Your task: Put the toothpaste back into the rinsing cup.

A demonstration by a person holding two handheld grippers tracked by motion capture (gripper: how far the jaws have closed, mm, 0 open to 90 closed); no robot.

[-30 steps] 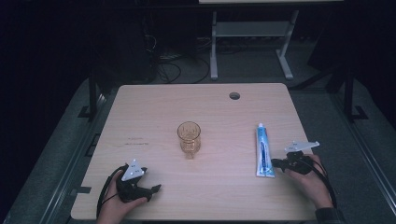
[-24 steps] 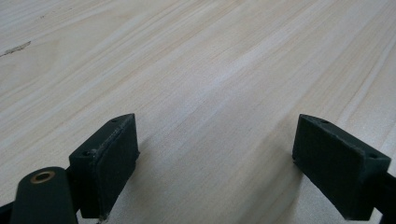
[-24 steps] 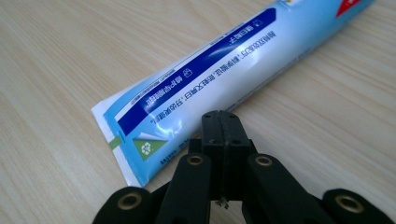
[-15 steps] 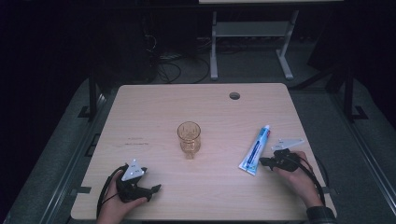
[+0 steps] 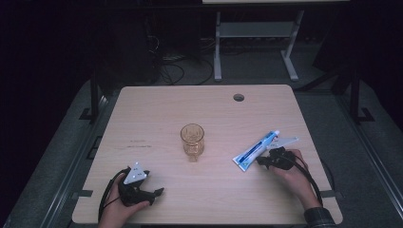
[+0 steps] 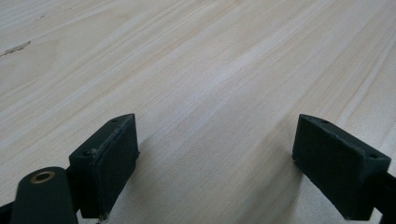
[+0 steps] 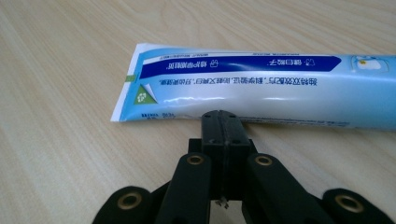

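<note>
A blue and white toothpaste tube [image 5: 255, 150] lies slanted on the table's right side, cap end far right, flat end near left. My right gripper [image 5: 261, 161] is shut, and its closed tips touch the tube's [image 7: 252, 88] long near edge, close to the flat end, with nothing between the jaws [image 7: 224, 123]. A clear amber glass [image 5: 192, 138] stands upright at the table's middle. My left gripper [image 5: 156, 192] rests near the front left edge, open, with bare wood between its jaws [image 6: 224, 168].
The light wooden table [image 5: 157, 109] has a round cable hole [image 5: 238, 97] at the back right. Dark floor, cables and a white desk frame [image 5: 256, 33] lie beyond the far edge.
The right gripper has moved left against the tube. The tube has swung from lying straight front-to-back to a slant, its near end shifted left. The left gripper has not moved.
</note>
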